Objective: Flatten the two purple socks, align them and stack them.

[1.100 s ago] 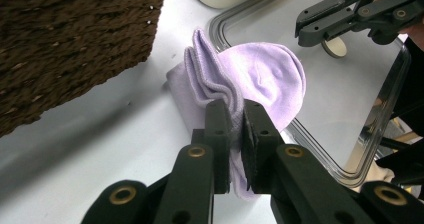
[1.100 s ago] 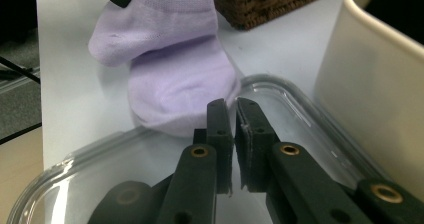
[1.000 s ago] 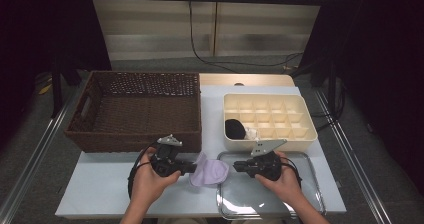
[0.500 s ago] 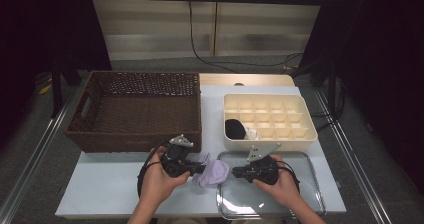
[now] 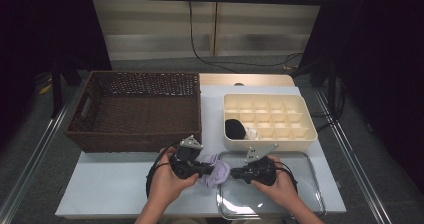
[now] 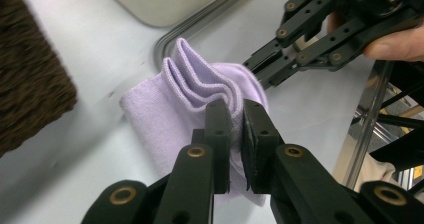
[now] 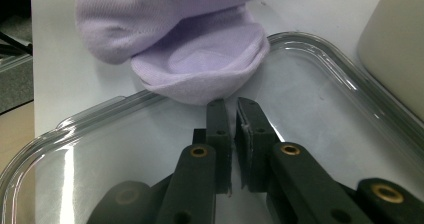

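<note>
left gripper (image 5: 204, 170) sitting at the near edge of the worktop (image 5: 110, 184), fingers (image 6: 220, 134) pinched nearly shut on a fold of the lilac sock (image 5: 216, 171); cloth is showing between the pads in the left gripper view. right gripper (image 5: 235, 173) lying just beside it over the clear tray (image 5: 305, 194), fingers (image 7: 218, 124) all but closed with only a thin slit between them. nothing is showing in that slit; the tips are stopping just short of the sock's open cuff (image 7: 200, 71).

the sock is lying bunched on the worktop, its cuff end lapping over the tray's rim, between the two grippers.

step in hand, as i am reading it: folding or rolling the sock, left side anchoring, right side about to take the cuff. next move is probably calling for the right fingers to be opening a little, sliding onto the cuff lip and closing there.

farther off: the cream divider box (image 5: 270, 121), a black bundle (image 5: 234, 128) sitting in a near-left cell. the wicker basket (image 5: 137, 109) standing to the left.
</note>
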`<state>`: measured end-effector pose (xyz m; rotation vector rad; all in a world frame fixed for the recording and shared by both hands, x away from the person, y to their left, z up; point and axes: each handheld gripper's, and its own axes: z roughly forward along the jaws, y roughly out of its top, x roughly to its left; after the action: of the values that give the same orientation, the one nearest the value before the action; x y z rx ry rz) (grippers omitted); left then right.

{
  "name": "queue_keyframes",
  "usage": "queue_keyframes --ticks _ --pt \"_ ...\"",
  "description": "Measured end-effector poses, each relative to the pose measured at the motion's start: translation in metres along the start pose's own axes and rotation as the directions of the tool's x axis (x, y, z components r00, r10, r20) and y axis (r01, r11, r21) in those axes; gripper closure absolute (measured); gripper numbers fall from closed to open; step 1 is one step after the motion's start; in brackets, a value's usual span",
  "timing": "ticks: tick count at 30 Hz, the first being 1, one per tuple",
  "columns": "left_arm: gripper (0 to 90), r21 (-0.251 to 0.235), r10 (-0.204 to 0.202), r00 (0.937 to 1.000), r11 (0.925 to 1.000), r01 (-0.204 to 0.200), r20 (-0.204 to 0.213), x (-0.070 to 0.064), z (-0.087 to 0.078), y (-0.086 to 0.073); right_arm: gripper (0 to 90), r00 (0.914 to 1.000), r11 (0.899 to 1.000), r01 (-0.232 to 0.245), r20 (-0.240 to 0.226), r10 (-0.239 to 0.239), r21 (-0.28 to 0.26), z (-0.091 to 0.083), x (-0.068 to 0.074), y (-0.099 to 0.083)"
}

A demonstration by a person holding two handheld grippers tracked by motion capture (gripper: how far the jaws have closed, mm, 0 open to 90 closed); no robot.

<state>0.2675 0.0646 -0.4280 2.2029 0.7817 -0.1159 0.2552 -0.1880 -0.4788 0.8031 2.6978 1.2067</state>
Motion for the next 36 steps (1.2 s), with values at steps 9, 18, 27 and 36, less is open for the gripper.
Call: queue_keyframes --ticks 9,18,27,36 --pt "79.1 0.034 0.010 0.9999 0.9994 -0.010 0.009 0.000 0.020 -0.006 83.9 1.0000 1.000 0.003 0.000 -0.003 0.000 0.000 0.000 0.000" --pt "66.6 0.023 -0.003 1.0000 0.9997 0.003 -0.006 0.002 0.017 -0.007 83.7 1.0000 1.000 -0.005 -0.002 0.005 -0.007 0.000 -0.001 -0.001" --pt "60.2 -0.026 -0.039 0.9989 0.9989 0.038 -0.027 0.010 -0.005 -0.011 83.8 0.9999 1.000 -0.014 -0.002 0.014 -0.008 0.001 -0.003 0.000" --pt "65.9 -0.041 -0.077 0.9963 0.9963 0.075 -0.037 0.016 -0.014 -0.015 83.8 0.9999 1.000 -0.017 -0.005 0.016 -0.012 0.001 -0.003 0.000"
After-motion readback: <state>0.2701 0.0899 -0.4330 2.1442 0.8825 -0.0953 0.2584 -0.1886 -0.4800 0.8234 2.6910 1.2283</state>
